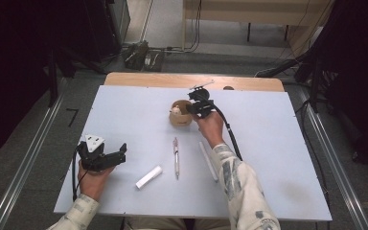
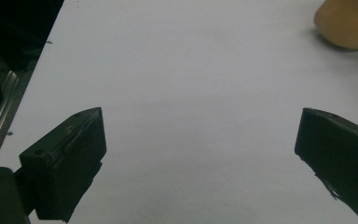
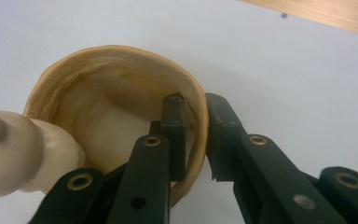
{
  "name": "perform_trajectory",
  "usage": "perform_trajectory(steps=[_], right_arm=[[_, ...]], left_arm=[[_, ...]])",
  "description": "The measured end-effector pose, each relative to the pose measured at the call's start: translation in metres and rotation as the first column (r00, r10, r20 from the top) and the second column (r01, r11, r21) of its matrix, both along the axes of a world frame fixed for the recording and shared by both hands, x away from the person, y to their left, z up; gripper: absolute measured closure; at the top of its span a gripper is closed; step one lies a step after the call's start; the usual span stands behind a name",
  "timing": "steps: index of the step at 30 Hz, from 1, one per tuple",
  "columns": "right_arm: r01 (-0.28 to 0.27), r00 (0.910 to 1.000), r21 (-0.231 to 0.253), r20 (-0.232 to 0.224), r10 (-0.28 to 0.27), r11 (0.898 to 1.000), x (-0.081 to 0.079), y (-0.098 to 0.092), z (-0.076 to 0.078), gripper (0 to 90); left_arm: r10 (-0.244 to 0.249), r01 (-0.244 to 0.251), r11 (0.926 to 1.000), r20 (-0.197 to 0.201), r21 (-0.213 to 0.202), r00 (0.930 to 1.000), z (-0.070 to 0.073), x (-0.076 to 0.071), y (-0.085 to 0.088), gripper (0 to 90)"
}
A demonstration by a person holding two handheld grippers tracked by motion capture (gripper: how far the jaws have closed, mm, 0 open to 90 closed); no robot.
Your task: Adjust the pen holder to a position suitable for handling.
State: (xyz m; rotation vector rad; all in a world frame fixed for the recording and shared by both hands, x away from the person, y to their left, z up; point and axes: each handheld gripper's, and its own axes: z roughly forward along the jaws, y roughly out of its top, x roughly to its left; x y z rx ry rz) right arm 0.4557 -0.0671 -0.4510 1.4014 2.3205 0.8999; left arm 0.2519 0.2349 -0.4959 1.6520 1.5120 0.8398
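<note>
the left gripper [image 1: 116, 154] rested near the table's [image 1: 278, 143] left front corner, its jaws spread wide with nothing between them. to its right, near the front edge, lay a white tube [image 1: 149, 177], then a pen [image 1: 176, 157] pointing away from the person, then a thin white stick [image 1: 208, 160] partly under the right forearm. nearer the far edge, about midway across, stood the tan bowl [image 1: 179, 120] with a cream-coloured piece [image 3: 18, 154] inside. the right gripper [image 3: 195, 121] was clamped on the bowl's rim, one jaw inside the wall and one outside.
</note>
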Motion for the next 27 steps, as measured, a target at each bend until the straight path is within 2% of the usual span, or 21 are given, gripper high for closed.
perform_trajectory(steps=[3,7,8,16,27], right_arm=[[0.039,0.9992,0.008,-0.005,-0.039,0.999,-0.008,-0.021,0.001,76.8],[0.066,0.9978,-0.002,-0.009,-0.066,0.998,-0.015,-0.037,0.001,76.9],[0.081,0.9967,-0.007,-0.007,-0.081,0.997,-0.019,-0.047,0.003,76.9],[0.124,0.9922,-0.005,-0.014,-0.124,0.992,-0.034,-0.076,0.005,77.0],[0.114,0.9932,-0.010,-0.026,-0.114,0.993,-0.041,-0.073,-0.001,77.2]], left_arm=[[-0.001,0.001,1.0000,-0.001,0.003,1.0000,0.000,-0.001,-0.002,3.1],[-0.009,0.008,0.9999,0.002,0.011,1.0000,0.000,-0.001,-0.005,3.1],[-0.009,0.009,0.9999,0.003,0.013,1.0000,0.000,-0.002,-0.006,3.1],[-0.010,0.010,0.9997,0.000,0.022,1.0000,0.000,-0.003,-0.007,3.1],[-0.011,0.012,0.9995,-0.007,0.029,0.9999,-0.002,-0.001,-0.010,3.1]])
